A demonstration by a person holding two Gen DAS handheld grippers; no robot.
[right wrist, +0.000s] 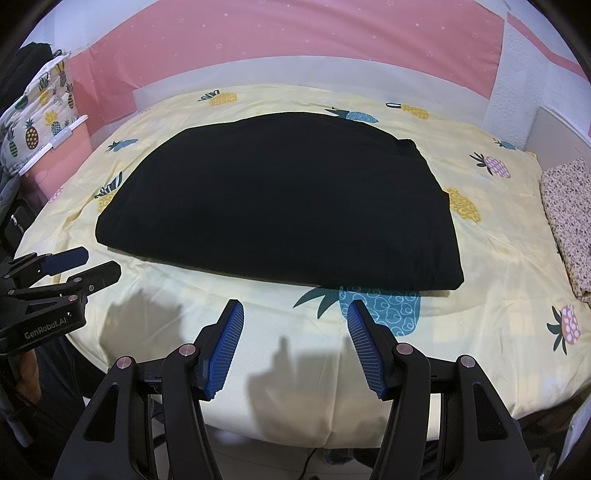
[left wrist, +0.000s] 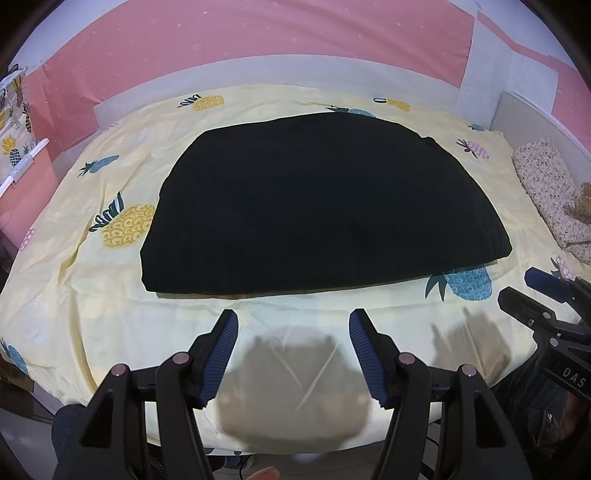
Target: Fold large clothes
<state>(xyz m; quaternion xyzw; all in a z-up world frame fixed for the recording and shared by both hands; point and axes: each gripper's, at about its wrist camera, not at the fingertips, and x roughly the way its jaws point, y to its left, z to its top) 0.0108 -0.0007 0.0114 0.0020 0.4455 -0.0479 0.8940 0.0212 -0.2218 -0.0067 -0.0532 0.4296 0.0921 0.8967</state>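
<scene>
A black garment [left wrist: 317, 206] lies folded flat in a broad rectangle on the yellow pineapple-print bed sheet [left wrist: 92, 306]; it also shows in the right wrist view [right wrist: 280, 206]. My left gripper [left wrist: 293, 321] is open and empty, held above the sheet just short of the garment's near edge. My right gripper [right wrist: 295, 312] is open and empty, near the garment's near right corner. The right gripper appears at the right edge of the left wrist view [left wrist: 532, 291]. The left gripper appears at the left edge of the right wrist view [right wrist: 92, 266].
A speckled folded cloth [right wrist: 569, 221] lies at the bed's right side. A pink wall [left wrist: 258, 33] stands behind the bed. A pineapple-print fabric [right wrist: 40, 107] hangs at the left over a pink cabinet [right wrist: 62, 166]. The bed's near edge [right wrist: 295, 432] drops off below the grippers.
</scene>
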